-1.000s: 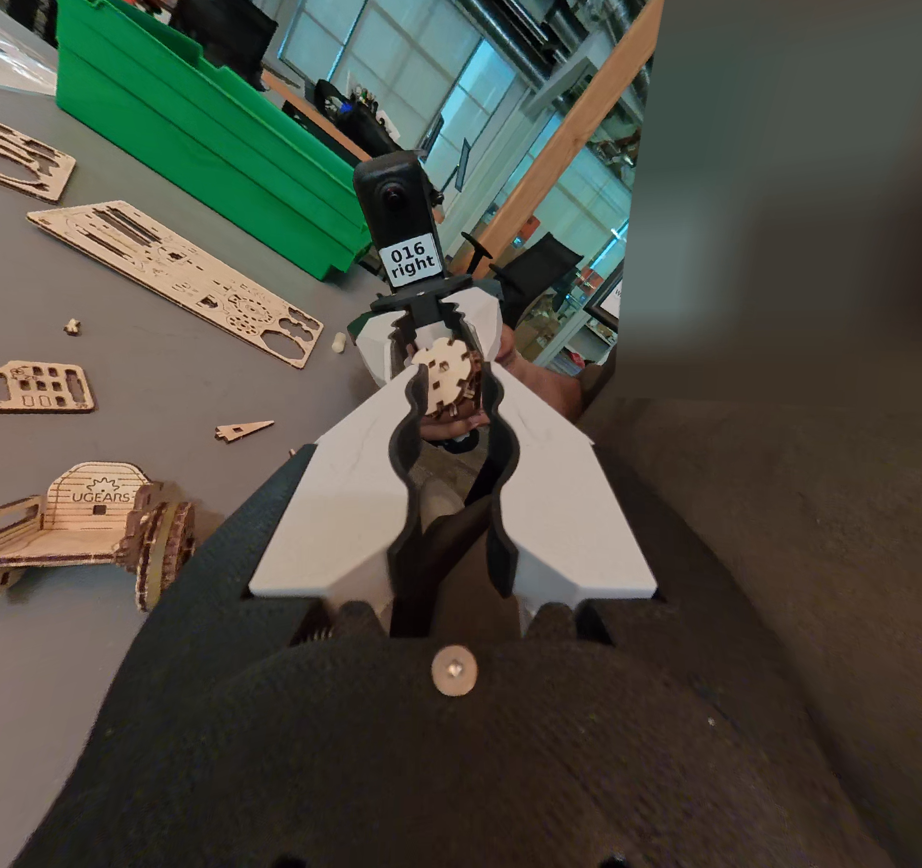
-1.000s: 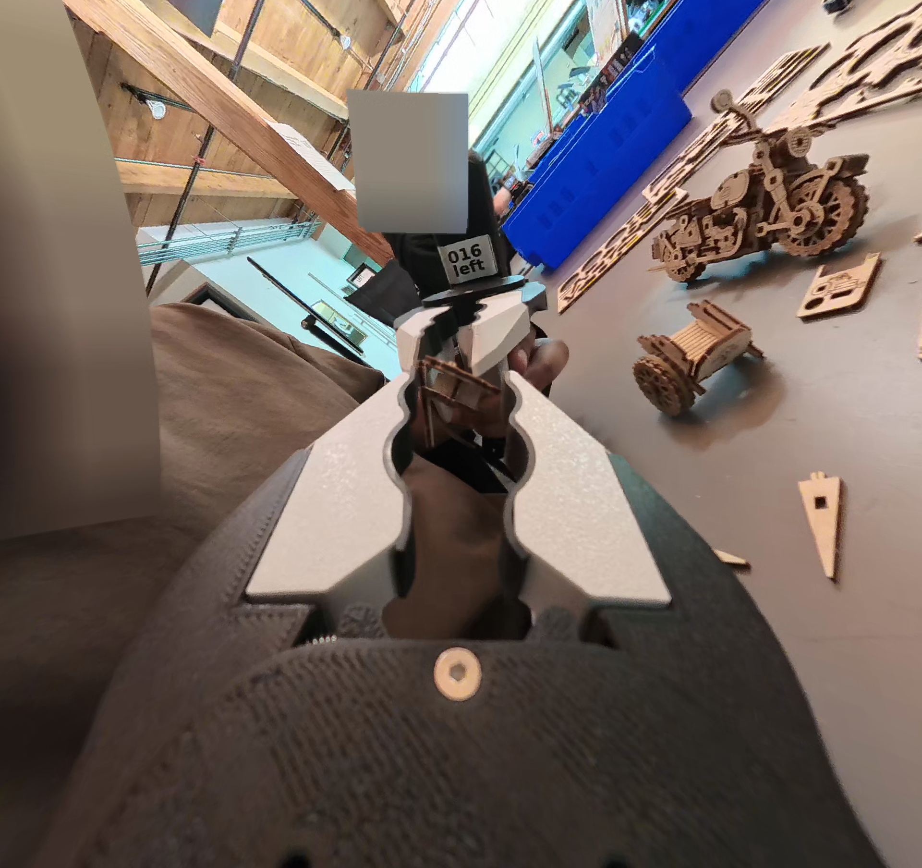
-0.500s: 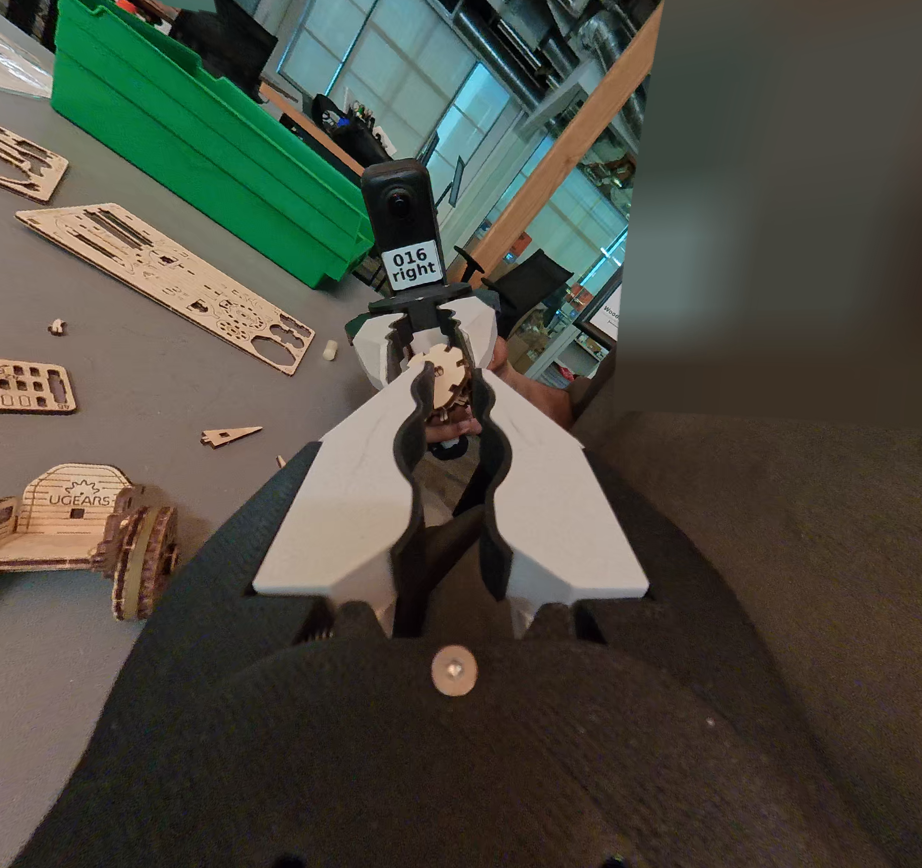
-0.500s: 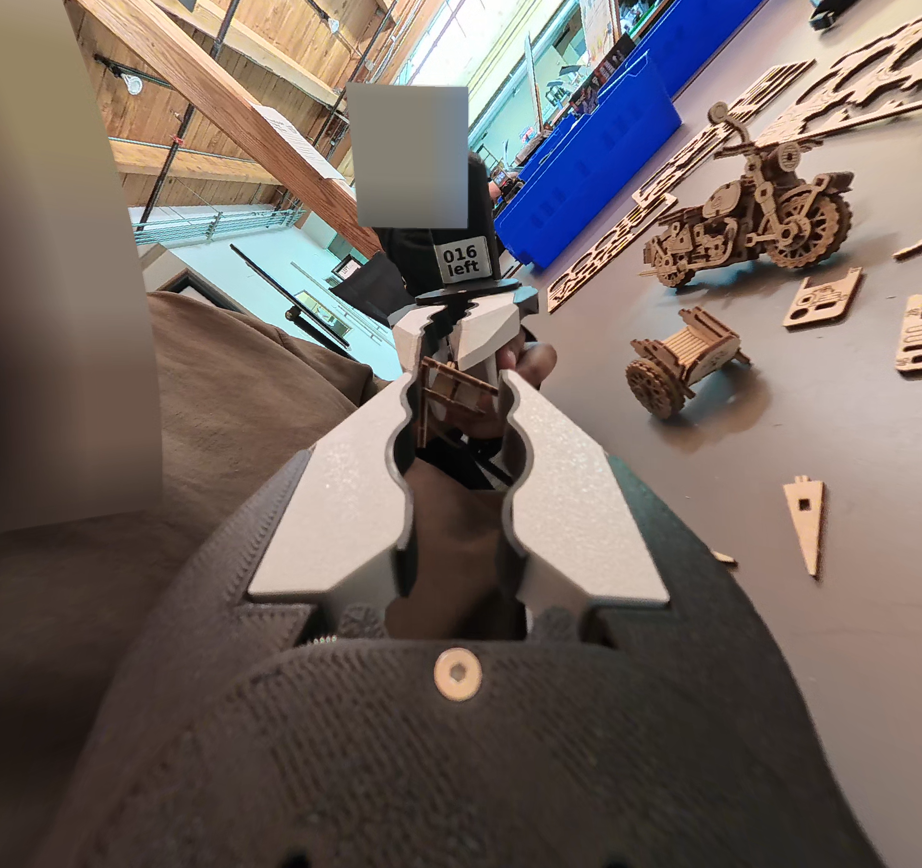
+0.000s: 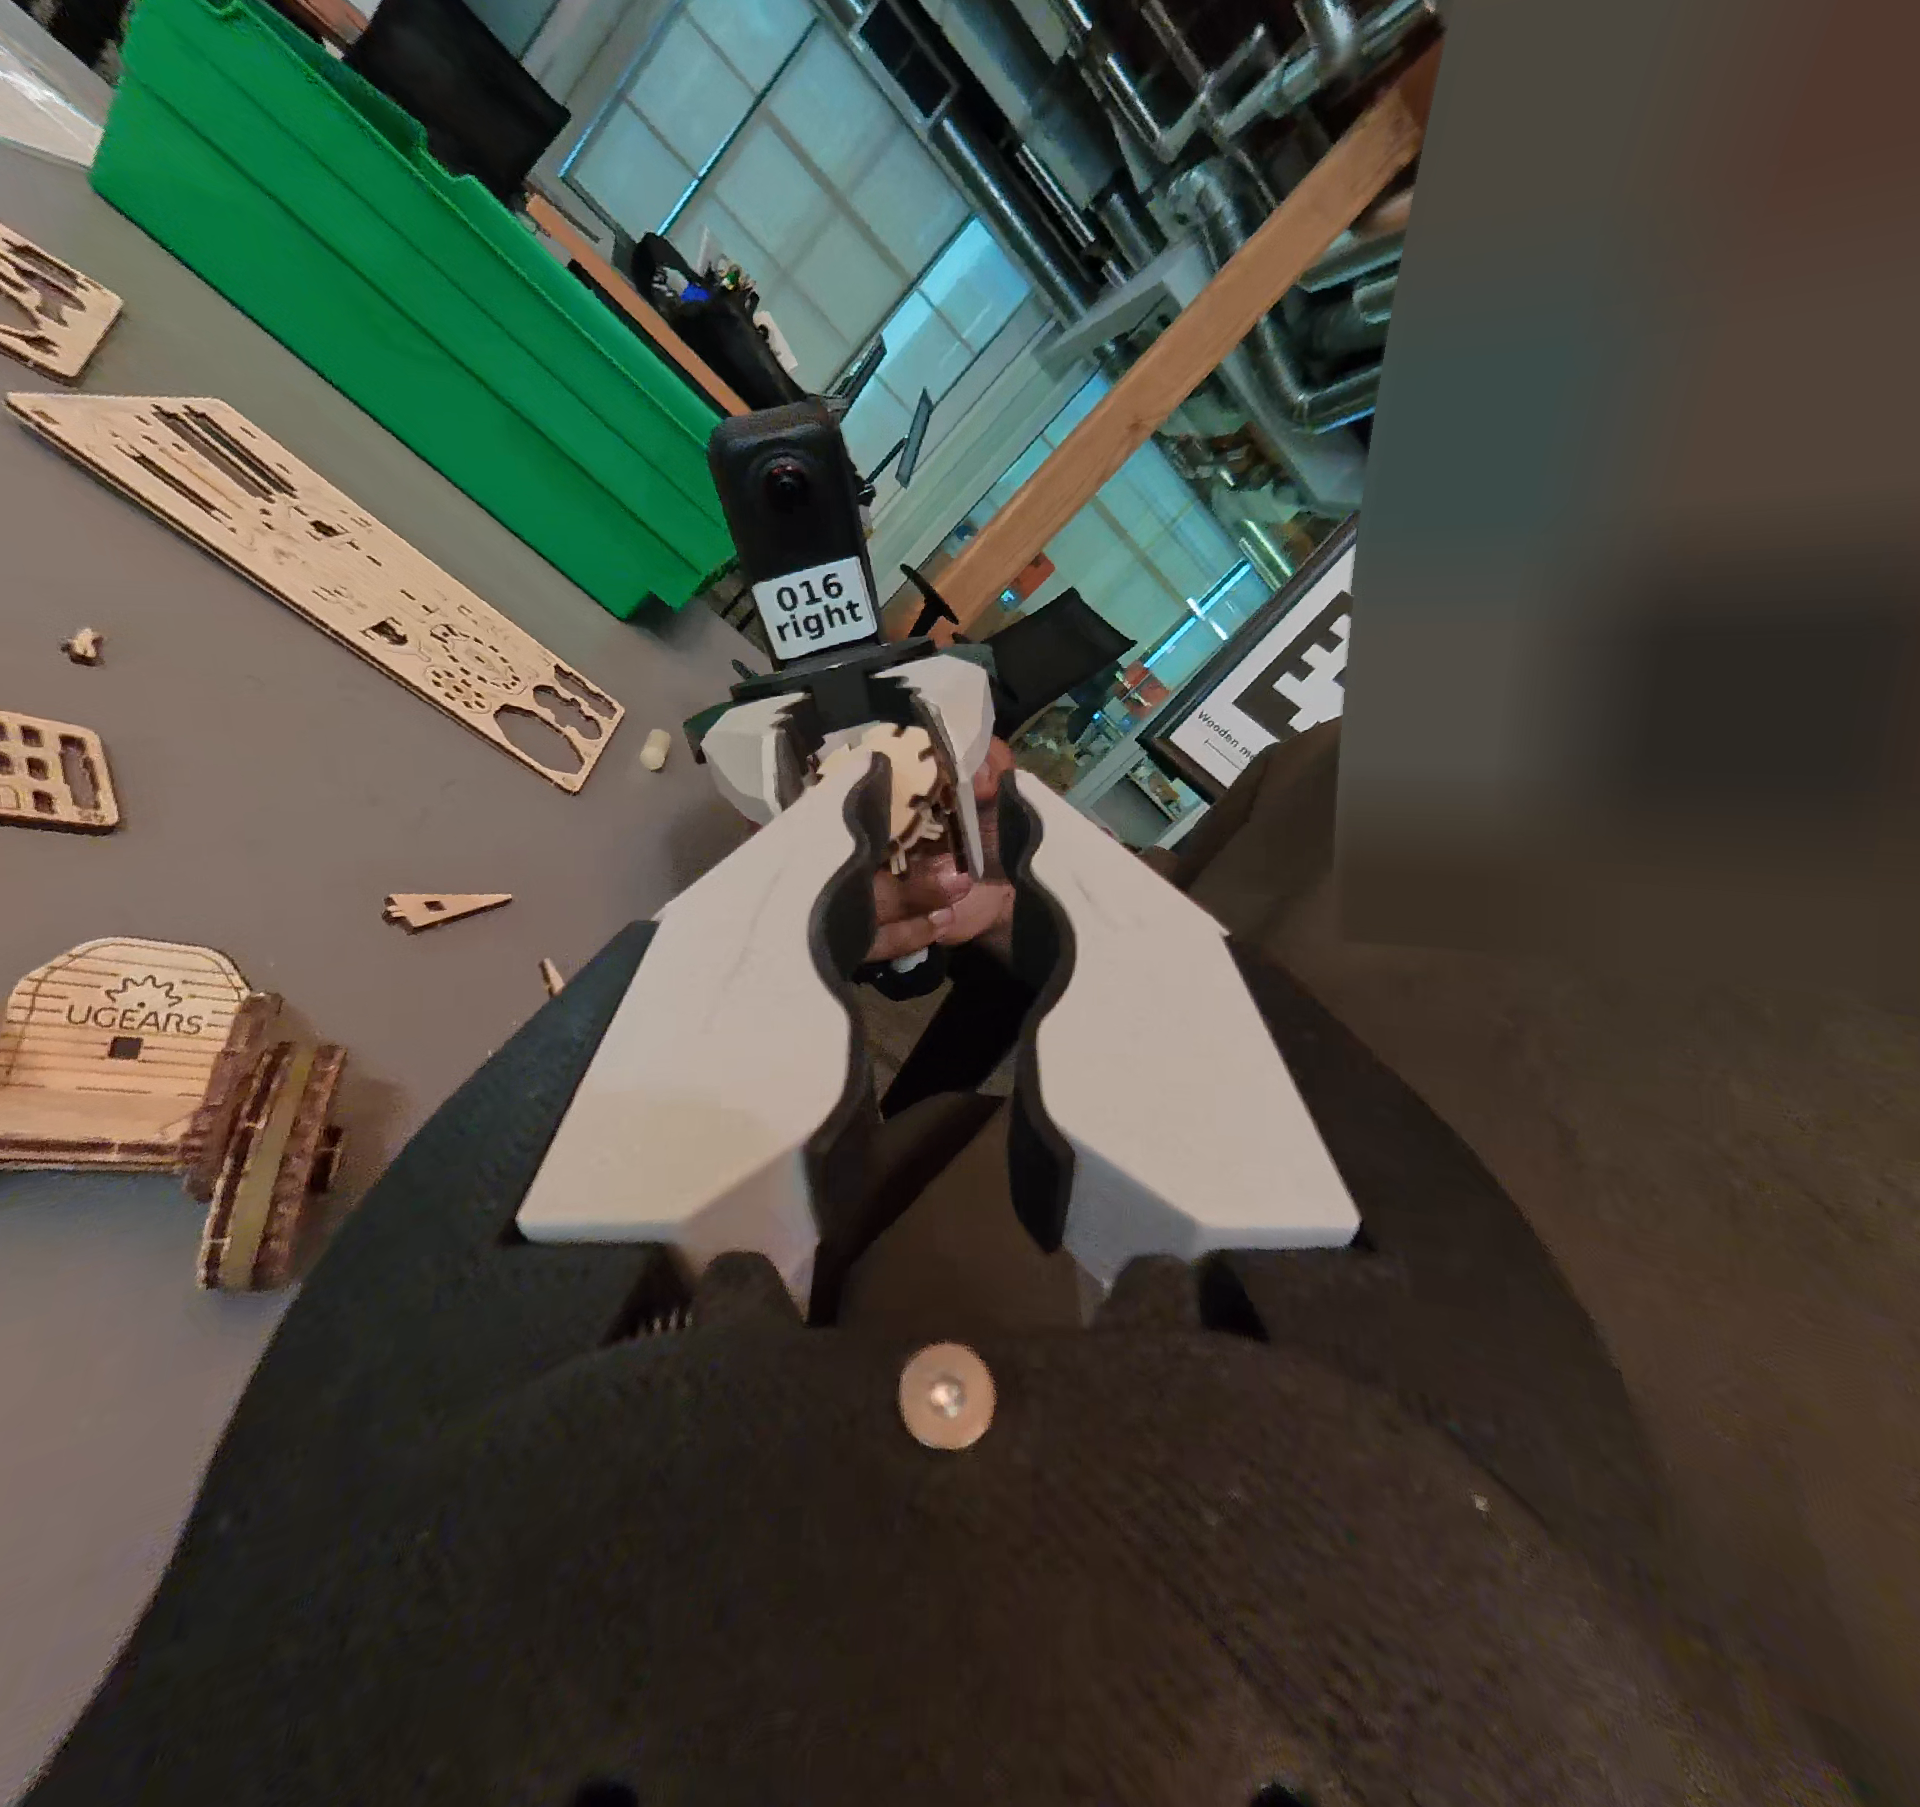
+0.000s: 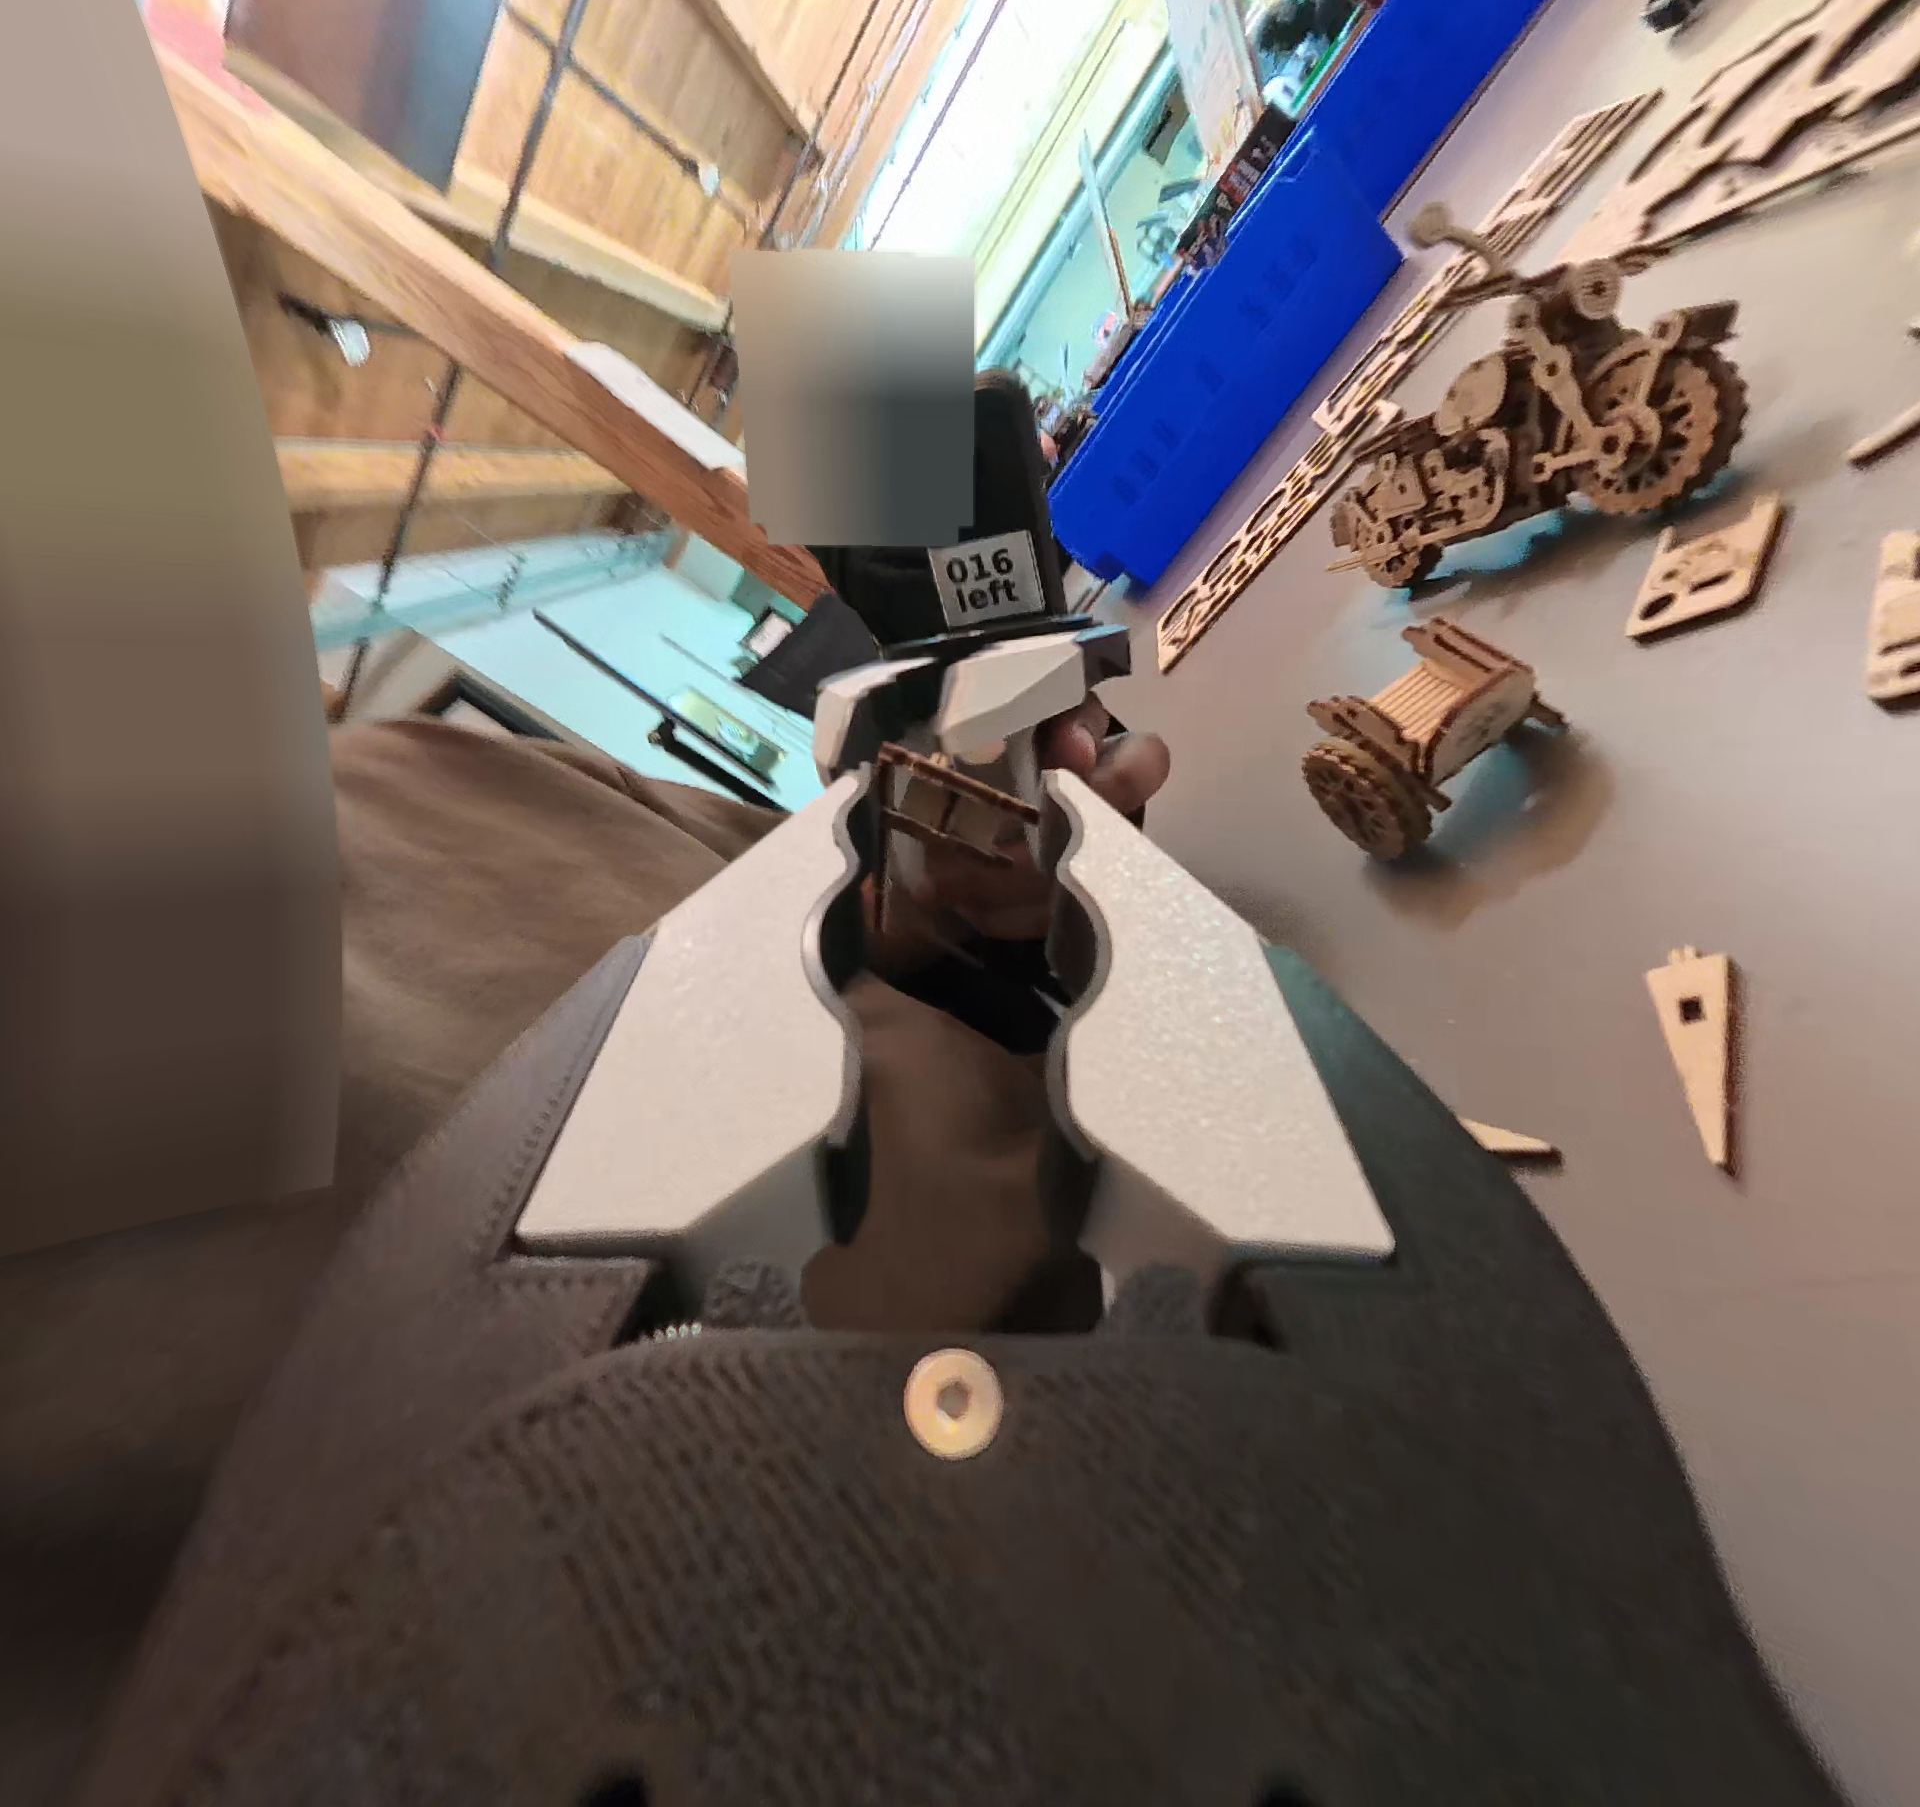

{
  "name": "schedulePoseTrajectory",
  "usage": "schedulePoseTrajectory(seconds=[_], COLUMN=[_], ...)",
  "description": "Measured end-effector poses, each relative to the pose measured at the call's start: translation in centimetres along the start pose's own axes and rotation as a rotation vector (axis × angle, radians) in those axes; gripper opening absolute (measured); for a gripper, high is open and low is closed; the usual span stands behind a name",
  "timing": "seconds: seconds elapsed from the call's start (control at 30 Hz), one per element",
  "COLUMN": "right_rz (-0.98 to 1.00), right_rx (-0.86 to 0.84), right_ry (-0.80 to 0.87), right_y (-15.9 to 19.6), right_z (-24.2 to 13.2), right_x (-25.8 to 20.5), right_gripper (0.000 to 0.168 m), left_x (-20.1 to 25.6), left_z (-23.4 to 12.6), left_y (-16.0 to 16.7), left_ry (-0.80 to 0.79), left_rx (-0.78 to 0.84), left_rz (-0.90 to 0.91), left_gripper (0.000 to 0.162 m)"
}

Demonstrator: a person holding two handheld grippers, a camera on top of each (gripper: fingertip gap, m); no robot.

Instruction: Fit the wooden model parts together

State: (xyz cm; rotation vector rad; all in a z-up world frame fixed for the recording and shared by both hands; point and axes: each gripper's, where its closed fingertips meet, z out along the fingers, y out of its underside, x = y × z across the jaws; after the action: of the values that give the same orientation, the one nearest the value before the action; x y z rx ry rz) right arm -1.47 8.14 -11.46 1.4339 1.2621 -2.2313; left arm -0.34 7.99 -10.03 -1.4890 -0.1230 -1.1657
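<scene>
We hold small wooden part [image 5: 906, 789] up off desk [image 5: 312, 822], between both tongs. Right tongs [image 6: 951, 801] pinch it; left tongs [image 5: 940, 827] look spread. Thin, light, snaps easily; grip flat faces gently.

One green bin [image 5: 343, 230], one blue bin [image 6: 1247, 375], one wooden motorcycle [image 6: 1548, 427].

From my left wrist view, the bin [image 5: 395, 282] sits at the table's [image 5: 260, 822] far edge, the parts sheet [image 5: 312, 562] before it, the cart [image 5: 156, 1082] nearest me.
</scene>
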Motion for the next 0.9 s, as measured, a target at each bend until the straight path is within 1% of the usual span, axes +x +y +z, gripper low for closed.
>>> schedulePoseTrajectory(seconds=[0.1,0.13,0.2,0.43,0.47,0.6,0.77,0.9], right_rz=[0.058,0.076,0.107,0.183,0.18,0.124,0.145,0.157], right_rx=[0.008,0.011,0.016,0.023,0.014,-0.021,-0.02,-0.037], right_ry=[-0.021,-0.034,-0.053,-0.131,-0.127,-0.077,-0.086,-0.094], right_y=[0.0,0.0,0.1,0.1,0.2,0.6,0.7,1.0], right_z=[0.0,0.0,0.1,0.2,0.2,0.4,0.4,0.4], right_x=[0.2,0.1,0.1,-0.3,-0.2,0.1,0.2,0.1], right_gripper=[0.029,0.029,0.03,0.047,0.046,0.034,0.033,0.031], left_x=[-0.3,-0.5,-0.6,-1.0,-1.1,-1.4,-1.3,-1.1], left_z=[0.0,0.0,0.0,-0.1,-0.2,-0.4,-0.3,-0.2], left_y=[0.2,0.2,0.2,0.1,-0.1,-0.3,-0.2,0.0], left_ry=[-0.027,-0.048,-0.065,-0.105,-0.114,-0.13,-0.133,-0.144], left_rx=[-0.011,-0.013,-0.015,-0.008,-0.002,0.013,0.011,-0.008], left_rz=[0.024,0.041,0.061,0.085,0.088,0.086,0.096,0.139], left_gripper=[0.012,0.006,0.004,0.003,0.003,0.002,0.002,0.001])
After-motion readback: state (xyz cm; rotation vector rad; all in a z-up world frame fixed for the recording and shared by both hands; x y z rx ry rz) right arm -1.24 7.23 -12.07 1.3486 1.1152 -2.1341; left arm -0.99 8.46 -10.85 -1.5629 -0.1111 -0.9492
